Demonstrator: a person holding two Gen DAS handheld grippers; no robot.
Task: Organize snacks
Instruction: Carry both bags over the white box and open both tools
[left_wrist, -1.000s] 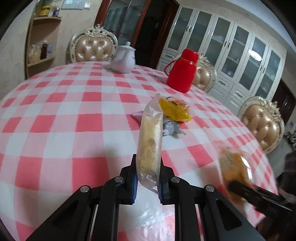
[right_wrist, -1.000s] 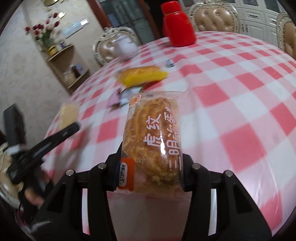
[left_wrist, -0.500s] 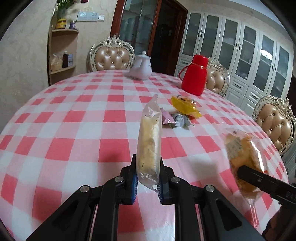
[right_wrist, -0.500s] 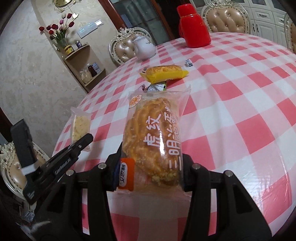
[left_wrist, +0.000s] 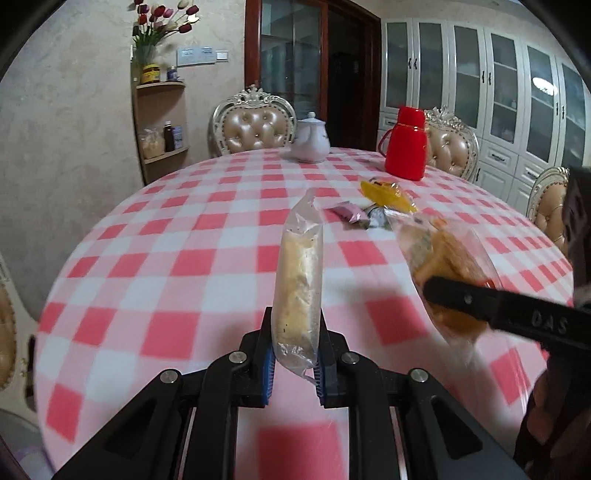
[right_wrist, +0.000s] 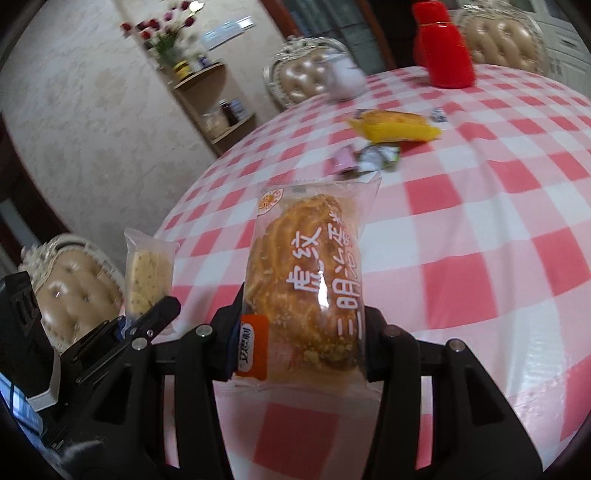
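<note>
Left wrist view: checkered surface (left_wrist: 207, 236), then the left gripper (left_wrist: 294, 363), jaws clamped on an upright cracker pack (left_wrist: 299, 284). Right gripper (right_wrist: 301, 343) jaws squeeze a pastry packet (right_wrist: 306, 280) above the surface; small snacks (left_wrist: 373, 212) lie mid-surface.

Our left gripper (left_wrist: 293, 363) is matte black plastic, built of angular arms with long triangular cut-outs. Round silver screws mark each joint, four across the front. Its fingers are lined on the inside with bright blue ribbed pads (left_wrist: 269, 373). Pale metal rails run back between the arms.

Our right gripper (right_wrist: 301, 334) has the same black frame, with silver screw heads on its joints and dark blue pads (right_wrist: 232, 339). From the left wrist view, one of its fingers (left_wrist: 498, 310) carries raised letters that seem to read "DAS" and a small dark screw.
</note>
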